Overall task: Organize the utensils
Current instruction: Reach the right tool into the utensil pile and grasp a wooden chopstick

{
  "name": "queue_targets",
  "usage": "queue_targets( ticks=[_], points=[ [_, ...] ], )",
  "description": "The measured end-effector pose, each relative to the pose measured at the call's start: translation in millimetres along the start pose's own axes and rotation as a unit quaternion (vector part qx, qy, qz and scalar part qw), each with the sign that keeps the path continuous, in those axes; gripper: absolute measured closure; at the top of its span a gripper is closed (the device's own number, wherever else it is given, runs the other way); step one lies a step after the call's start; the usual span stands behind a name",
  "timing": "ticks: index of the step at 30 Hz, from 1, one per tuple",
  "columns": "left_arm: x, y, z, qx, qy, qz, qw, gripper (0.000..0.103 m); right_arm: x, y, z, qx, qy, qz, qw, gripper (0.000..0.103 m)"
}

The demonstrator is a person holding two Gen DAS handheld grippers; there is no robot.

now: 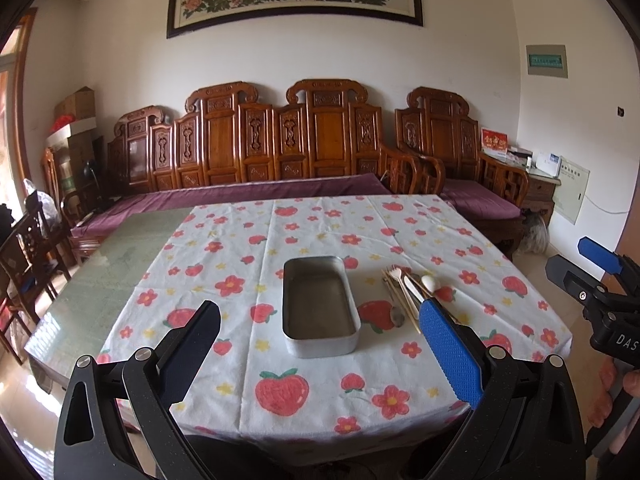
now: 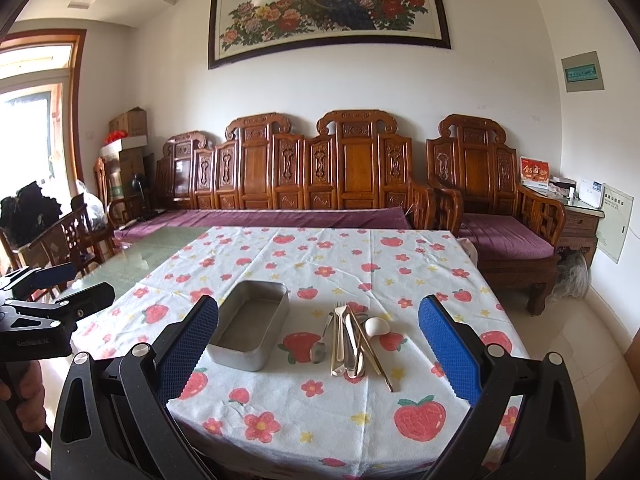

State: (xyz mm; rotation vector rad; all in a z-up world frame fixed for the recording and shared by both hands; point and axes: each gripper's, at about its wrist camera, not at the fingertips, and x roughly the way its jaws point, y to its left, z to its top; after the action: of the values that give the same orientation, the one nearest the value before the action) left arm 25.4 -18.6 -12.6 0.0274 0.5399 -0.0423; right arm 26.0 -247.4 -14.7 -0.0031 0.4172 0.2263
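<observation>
An empty rectangular metal tin [image 1: 319, 304] [image 2: 252, 326] stands on the strawberry-print tablecloth [image 1: 320, 396] [image 2: 304, 412]. To its right lies a pile of utensils [image 1: 404, 292] [image 2: 354, 344]: a fork, a knife, metal spoons, chopsticks and a white ceramic spoon [image 2: 376, 326]. My left gripper [image 1: 320, 332] is open and empty above the near table edge, in front of the tin. My right gripper [image 2: 318, 328] is open and empty, in front of the utensils; it also shows in the left wrist view [image 1: 592, 276]. The left gripper shows at the left of the right wrist view [image 2: 48, 296].
The cloth covers only the right part of a green glass table [image 1: 120, 256] [image 2: 160, 248]. A carved wooden sofa with purple cushions [image 1: 280, 152] [image 2: 304, 168] stands behind the table. Wooden chairs [image 1: 28, 248] stand at the left. Tiled floor [image 2: 580, 344] lies to the right.
</observation>
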Motion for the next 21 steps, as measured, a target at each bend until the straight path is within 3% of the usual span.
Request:
queue_targets(
  ticks=[21],
  points=[
    [105.0, -15.2, -16.8, 0.031, 0.076, -0.041, 0.9958, 0.006, 115.0, -51.8, -5.8, -0.002, 0.072, 0.018, 0.997, 0.006]
  ],
)
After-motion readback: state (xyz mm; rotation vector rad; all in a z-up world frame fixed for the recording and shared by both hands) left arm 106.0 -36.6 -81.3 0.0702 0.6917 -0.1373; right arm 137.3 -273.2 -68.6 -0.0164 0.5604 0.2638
